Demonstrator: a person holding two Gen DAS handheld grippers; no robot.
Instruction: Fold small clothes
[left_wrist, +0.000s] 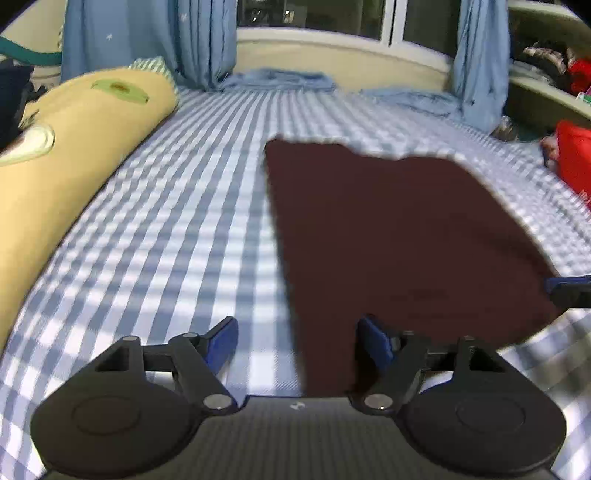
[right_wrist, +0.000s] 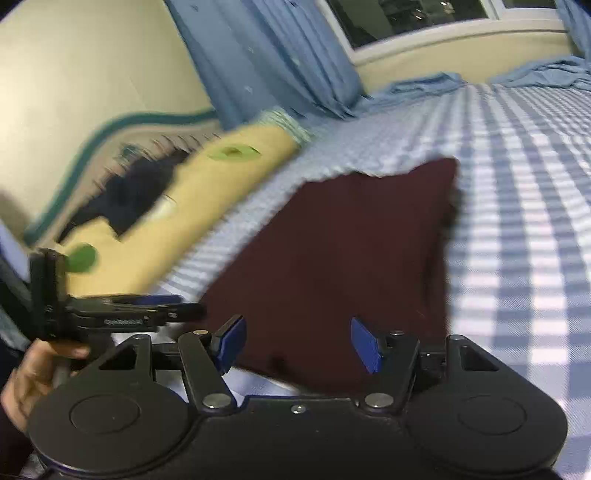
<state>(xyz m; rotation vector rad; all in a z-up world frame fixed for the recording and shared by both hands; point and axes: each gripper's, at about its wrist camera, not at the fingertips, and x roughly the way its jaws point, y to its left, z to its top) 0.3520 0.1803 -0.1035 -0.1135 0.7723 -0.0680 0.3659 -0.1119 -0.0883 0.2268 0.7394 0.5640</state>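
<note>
1. The room light is soft and a bit dim; the window (left_wrist: 321, 14) looks dark.
2. Both pictures are smeary, maybe from moving.
3. The edges bend round.

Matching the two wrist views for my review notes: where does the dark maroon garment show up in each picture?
Left wrist view: the dark maroon garment fills the centre-right, spread flat on the checked bedsheet, reaching down to the tongs.
Right wrist view: the garment sits in the centre, its near edge between the open tongs.
Shared landmark: the long yellow pillow, left of the garment in both views.
</note>
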